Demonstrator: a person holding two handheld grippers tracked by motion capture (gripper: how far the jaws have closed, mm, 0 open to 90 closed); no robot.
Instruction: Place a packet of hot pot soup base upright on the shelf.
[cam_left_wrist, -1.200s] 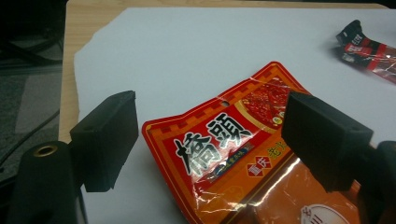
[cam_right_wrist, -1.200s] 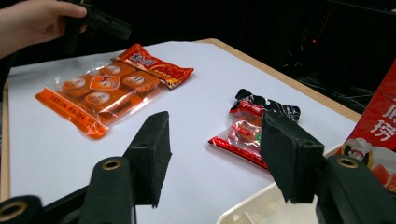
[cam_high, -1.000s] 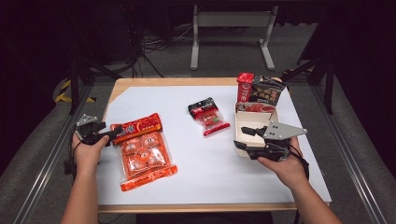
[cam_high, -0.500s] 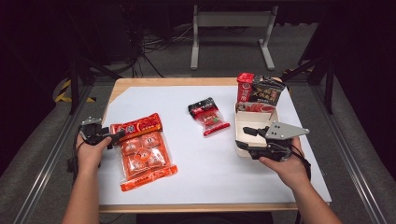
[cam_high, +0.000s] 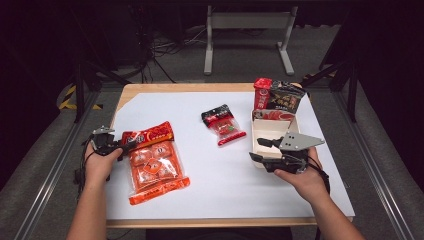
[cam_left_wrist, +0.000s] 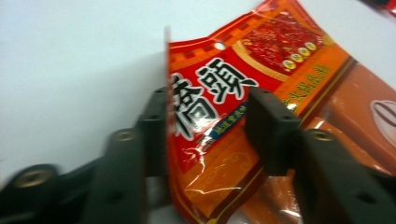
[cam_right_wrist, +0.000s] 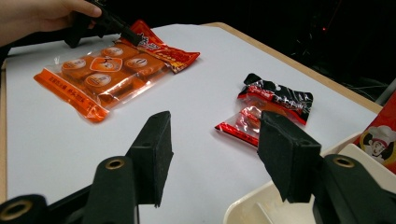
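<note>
A red snack packet (cam_high: 148, 135) lies at the table's left, overlapping the top of a clear orange packet of round cakes (cam_high: 155, 167). My left gripper (cam_high: 119, 145) is open, and the red packet (cam_left_wrist: 219, 107) has its raised left end standing between the jaws, close to one of them. My right gripper (cam_high: 257, 149) hovers open at the near left corner of a white tray (cam_high: 272, 132), nothing between its fingers. From the right gripper (cam_right_wrist: 215, 149) I see the tray's rim (cam_right_wrist: 261, 205) below and the orange packet (cam_right_wrist: 102, 70) farther off.
A small black and red packet (cam_high: 222, 124) lies mid-table, also visible past the right jaws as the black and red packet (cam_right_wrist: 271, 107). A red pouch and a dark pouch (cam_high: 277, 97) stand at the tray's far end. White paper (cam_high: 220, 175) covers the wooden table.
My left gripper has crept a little to the right onto the red packet's end. The right gripper has barely shifted.
</note>
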